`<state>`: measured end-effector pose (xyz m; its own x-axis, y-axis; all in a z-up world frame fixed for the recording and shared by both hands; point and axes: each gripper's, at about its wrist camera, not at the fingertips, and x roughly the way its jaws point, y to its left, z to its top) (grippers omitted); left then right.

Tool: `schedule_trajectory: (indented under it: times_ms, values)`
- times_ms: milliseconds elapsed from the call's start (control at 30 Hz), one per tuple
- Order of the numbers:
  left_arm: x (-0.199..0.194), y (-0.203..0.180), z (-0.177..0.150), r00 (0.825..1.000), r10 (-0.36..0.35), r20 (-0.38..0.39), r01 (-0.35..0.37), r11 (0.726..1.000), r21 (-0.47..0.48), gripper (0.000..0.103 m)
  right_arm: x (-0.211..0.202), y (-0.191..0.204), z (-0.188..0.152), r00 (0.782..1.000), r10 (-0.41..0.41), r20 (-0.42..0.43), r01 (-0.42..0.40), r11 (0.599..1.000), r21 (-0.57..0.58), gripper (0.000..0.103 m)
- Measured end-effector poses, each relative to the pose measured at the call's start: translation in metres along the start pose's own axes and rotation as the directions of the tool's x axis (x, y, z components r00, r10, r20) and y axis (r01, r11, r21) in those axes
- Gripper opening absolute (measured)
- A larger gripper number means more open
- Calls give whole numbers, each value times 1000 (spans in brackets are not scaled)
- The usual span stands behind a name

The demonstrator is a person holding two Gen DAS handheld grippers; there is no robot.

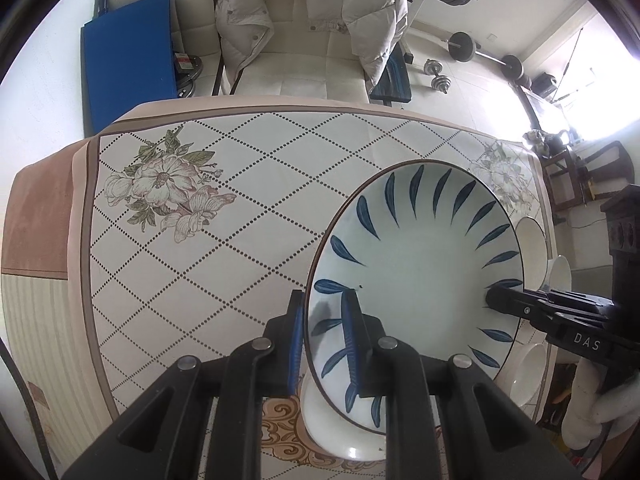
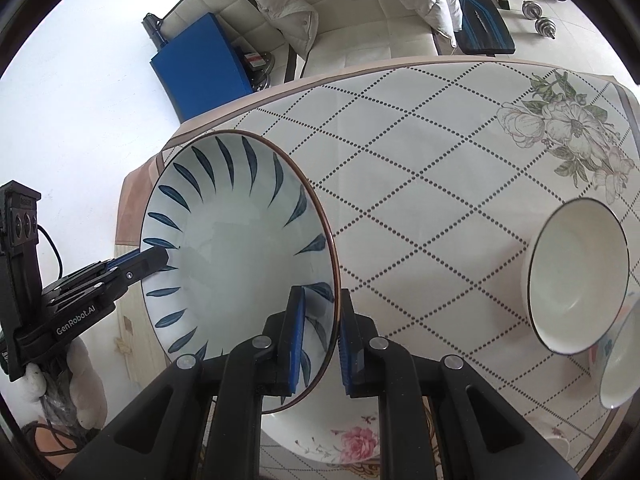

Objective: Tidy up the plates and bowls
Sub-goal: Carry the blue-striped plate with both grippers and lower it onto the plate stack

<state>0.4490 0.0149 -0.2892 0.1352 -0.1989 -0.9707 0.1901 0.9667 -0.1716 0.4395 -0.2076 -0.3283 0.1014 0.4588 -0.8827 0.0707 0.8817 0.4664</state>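
**Both grippers gripping one blue-leaf plate above the table**

The left gripper (image 1: 326, 340) is clamping the near rim of the blue-leaf plate (image 1: 420, 268), one blue-padded finger sitting outside the rim and the other lying on the plate's inner face. The right gripper (image 2: 318, 334) is doing the same on the opposite side: its fingers are pinching the rim, one inside the plate (image 2: 236, 240) and one outside. Each gripper is narrowed down to the thickness of the rim, and each is showing up in the other's view as a black arm reaching the plate's far edge, the right one (image 1: 500, 300) from the right, the left one (image 2: 156, 260) from the left.

The plate is sitting tilted between the two, over the near part of the table (image 1: 240, 184), which is wearing a diamond-patterned cloth with printed flowers. Whether it is resting on anything below is hard to tell.

Just under it, a white dish (image 1: 332, 420) is peeking out; in the right wrist view a plate with a pink rose (image 2: 356, 440) is lying beneath the held one. A white bowl (image 2: 576, 276) is standing to the right on the cloth, with a second bowl (image 2: 620, 360) tipped on its side touching it. Beyond the table, a cream chair (image 1: 304, 68) is carrying a padded jacket (image 1: 312, 4).
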Motion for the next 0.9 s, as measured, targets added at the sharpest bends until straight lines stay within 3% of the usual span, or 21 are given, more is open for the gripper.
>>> schedule_trajectory:
  times_ms: [233,533,900]
  values:
    - [1,-8,-40,1000,5,-21,-5,1000,17,16,-10,-4,-51,1000,6,-17,-6,1000,0,17]
    - [40,-10,-87,995,24,-102,-21,999,28,16,21,-28,-108,996,11,-84,-8,999,35,17]
    - [77,-16,-110,982,67,-176,-55,996,68,16,61,-54,-125,989,-11,-150,22,997,71,17]
